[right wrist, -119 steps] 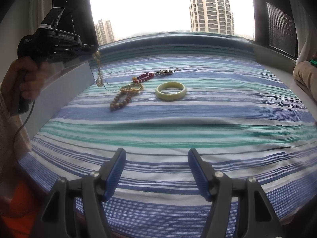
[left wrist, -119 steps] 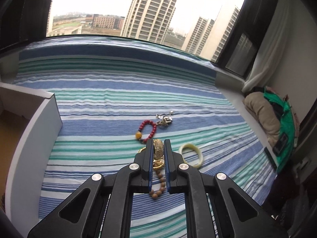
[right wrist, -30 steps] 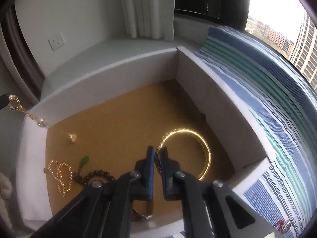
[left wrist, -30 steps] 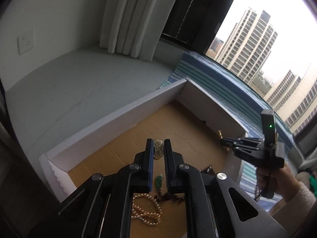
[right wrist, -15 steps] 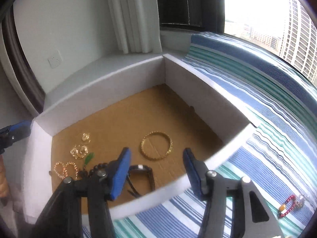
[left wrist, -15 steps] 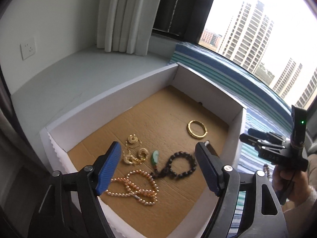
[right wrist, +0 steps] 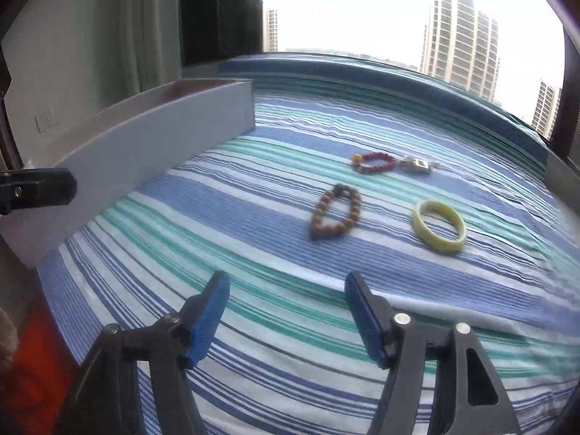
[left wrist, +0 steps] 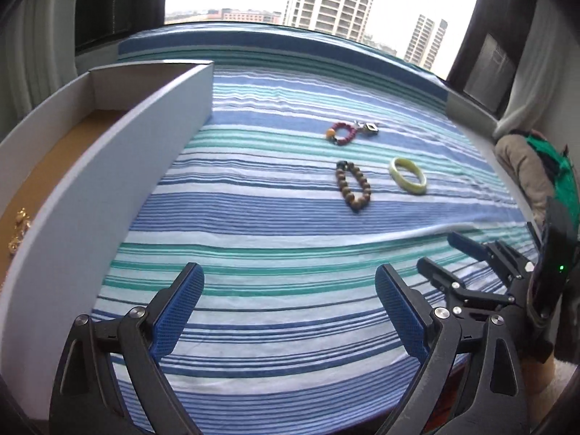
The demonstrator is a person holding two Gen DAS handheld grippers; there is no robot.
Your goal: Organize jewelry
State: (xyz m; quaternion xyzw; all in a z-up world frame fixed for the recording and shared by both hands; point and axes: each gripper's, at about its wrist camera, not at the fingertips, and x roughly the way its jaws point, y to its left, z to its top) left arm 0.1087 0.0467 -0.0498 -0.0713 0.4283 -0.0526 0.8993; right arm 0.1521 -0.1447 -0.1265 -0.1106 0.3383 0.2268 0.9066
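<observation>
Both grippers are wide apart and hold nothing: the left gripper (left wrist: 286,311) and the right gripper (right wrist: 286,311). Four pieces lie far ahead on the striped cloth (left wrist: 275,239): brown beads (right wrist: 335,215), a green bangle (right wrist: 438,231), red beads (right wrist: 373,162) and a small silver charm (right wrist: 417,164). The box (left wrist: 119,166) is on the left. Go slow and pinch one piece by its edge. The inside of the box is mostly hidden.

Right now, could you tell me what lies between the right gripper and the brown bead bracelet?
Nothing but bare striped cloth lies between the right gripper and the brown bead bracelet, seen clearly in the right wrist view.
</observation>
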